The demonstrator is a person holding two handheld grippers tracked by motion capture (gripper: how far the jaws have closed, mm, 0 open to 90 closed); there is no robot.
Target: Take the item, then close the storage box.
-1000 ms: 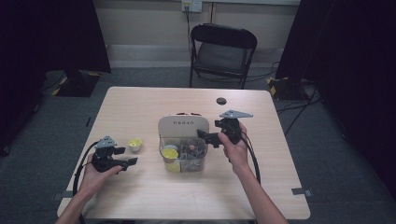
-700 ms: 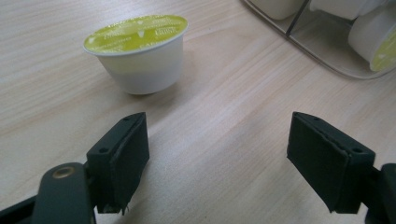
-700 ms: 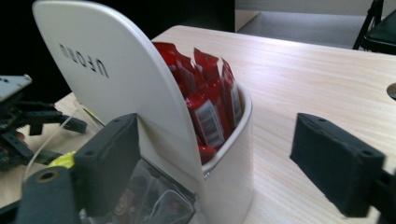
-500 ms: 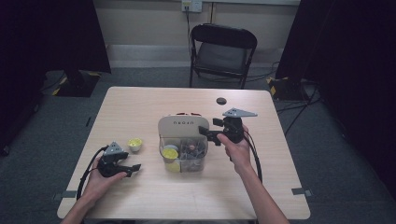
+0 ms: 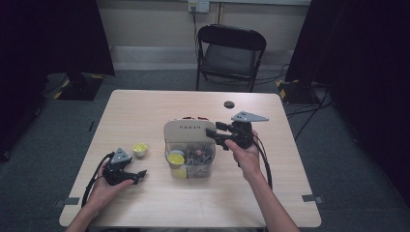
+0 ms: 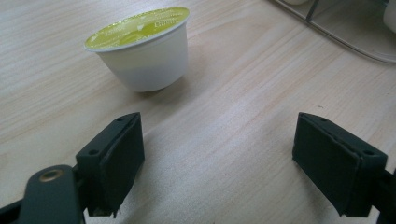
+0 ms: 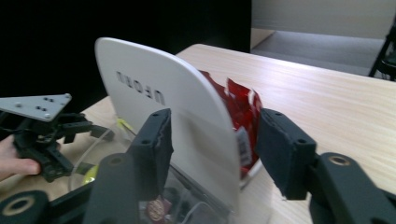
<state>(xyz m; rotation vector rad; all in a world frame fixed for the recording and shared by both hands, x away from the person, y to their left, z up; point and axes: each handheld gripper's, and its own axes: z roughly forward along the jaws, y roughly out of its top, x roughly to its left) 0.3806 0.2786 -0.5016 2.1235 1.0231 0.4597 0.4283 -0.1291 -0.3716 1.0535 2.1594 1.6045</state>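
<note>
Meanwhile, at a pale wooden surface (image 5: pixel 145 106), the left claw (image 6: pixel 219 163) stands wide, its jaws having just been opening, with nothing between its pads; the coffee capsule (image 6: pixel 142 46) it faces sits upright on the wood just ahead and to the left of the gap, so this hand is by far the nearer to it. Its yellow-green foil lid carries print too faint to read. The right claw (image 7: pixel 212 149) straddles the white back panel (image 7: pixel 177 116) of the clear organiser (image 5: pixel 189 157), its jaws having just been closing; I judge the pads near the panel, though contact is not plain. The panel bears a brand name, seen reversed, too small to make out. Red sachets (image 7: pixel 240 112) stand behind it.
</note>
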